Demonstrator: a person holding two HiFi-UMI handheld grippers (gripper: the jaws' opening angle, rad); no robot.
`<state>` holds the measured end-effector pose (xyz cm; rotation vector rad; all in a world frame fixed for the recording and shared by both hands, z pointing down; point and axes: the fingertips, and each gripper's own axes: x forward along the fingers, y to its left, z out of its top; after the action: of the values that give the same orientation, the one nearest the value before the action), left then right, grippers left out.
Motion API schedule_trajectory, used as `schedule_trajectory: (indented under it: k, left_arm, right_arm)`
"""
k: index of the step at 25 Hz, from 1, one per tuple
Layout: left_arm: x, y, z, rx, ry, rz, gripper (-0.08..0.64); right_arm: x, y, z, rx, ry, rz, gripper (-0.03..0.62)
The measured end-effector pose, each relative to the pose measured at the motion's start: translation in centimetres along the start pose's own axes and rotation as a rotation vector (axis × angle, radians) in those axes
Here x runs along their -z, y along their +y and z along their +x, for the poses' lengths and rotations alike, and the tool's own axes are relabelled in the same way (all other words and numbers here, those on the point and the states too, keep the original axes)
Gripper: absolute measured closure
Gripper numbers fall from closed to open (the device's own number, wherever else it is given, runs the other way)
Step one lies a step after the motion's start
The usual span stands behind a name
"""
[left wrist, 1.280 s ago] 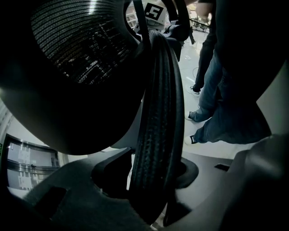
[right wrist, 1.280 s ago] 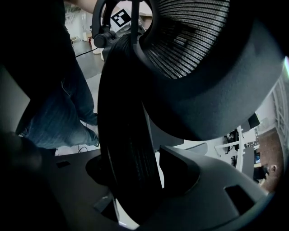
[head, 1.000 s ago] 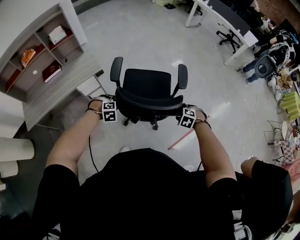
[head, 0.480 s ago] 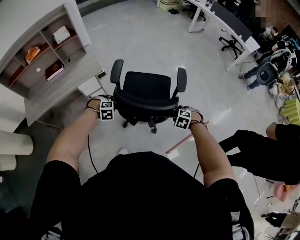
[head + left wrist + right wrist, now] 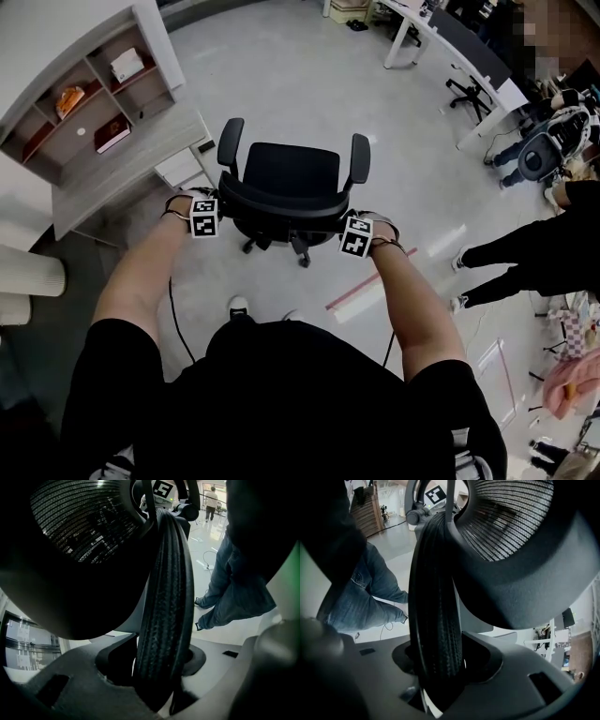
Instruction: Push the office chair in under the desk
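Observation:
In the head view a black office chair [image 5: 292,171] with two armrests stands on the grey floor, its seat facing away from me. My left gripper [image 5: 225,210] holds the left edge of its backrest and my right gripper [image 5: 340,225] the right edge. The ribbed backrest rim [image 5: 164,597] runs between the jaws of the left gripper [image 5: 159,686], which press on it. The same rim [image 5: 436,606] sits in the right gripper [image 5: 438,681], whose jaws are closing on it. The grey desk [image 5: 122,173] lies ahead to the left.
A shelf unit [image 5: 84,84] with books stands on the desk, and a white drawer box [image 5: 178,169] sits beside it near the chair. Further desks [image 5: 469,47] and chairs fill the far right. A person in black [image 5: 534,253] stands at the right. Red tape [image 5: 366,291] marks the floor.
The chair and both grippers have shifted slightly left, towards the desk. A person in black has walked along the right side. Both grippers stay on the backrest.

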<state>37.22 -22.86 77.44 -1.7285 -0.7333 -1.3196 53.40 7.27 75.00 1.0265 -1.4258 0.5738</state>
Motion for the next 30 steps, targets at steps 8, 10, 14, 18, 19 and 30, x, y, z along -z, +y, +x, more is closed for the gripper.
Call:
schedule_trajectory:
  k: [8, 10, 14, 18, 19, 30]
  left_arm:
    - [-0.2, -0.1, 0.0, -0.009, -0.003, -0.019, 0.37]
    - [-0.3, -0.1, 0.0, -0.016, -0.003, -0.022, 0.368]
    - [-0.5, -0.2, -0.2, -0.02, -0.006, -0.024, 0.368]
    - [-0.6, -0.8, -0.4, -0.031, -0.012, -0.025, 0.367]
    - [-0.6, -1.0, -0.4, -0.031, -0.015, -0.023, 0.365]
    - [0.2, -4.6, -1.3, -0.032, -0.035, 0.018, 0.362]
  right_arm:
    - [0.0, -0.5, 0.0, 0.01, -0.01, -0.016, 0.408]
    - [0.1, -0.4, -0.1, 0.009, -0.008, -0.022, 0.41]
    - [0.2, -0.2, -0.3, 0.011, 0.003, -0.023, 0.413]
    - [0.2, 0.7, -0.4, 0.013, 0.009, -0.013, 0.413]
    - [0.2, 1.2, -0.4, 0.009, 0.012, -0.01, 0.411]
    - [-1.1, 6.4, -1.3, 0.006, 0.02, 0.019, 0.413]
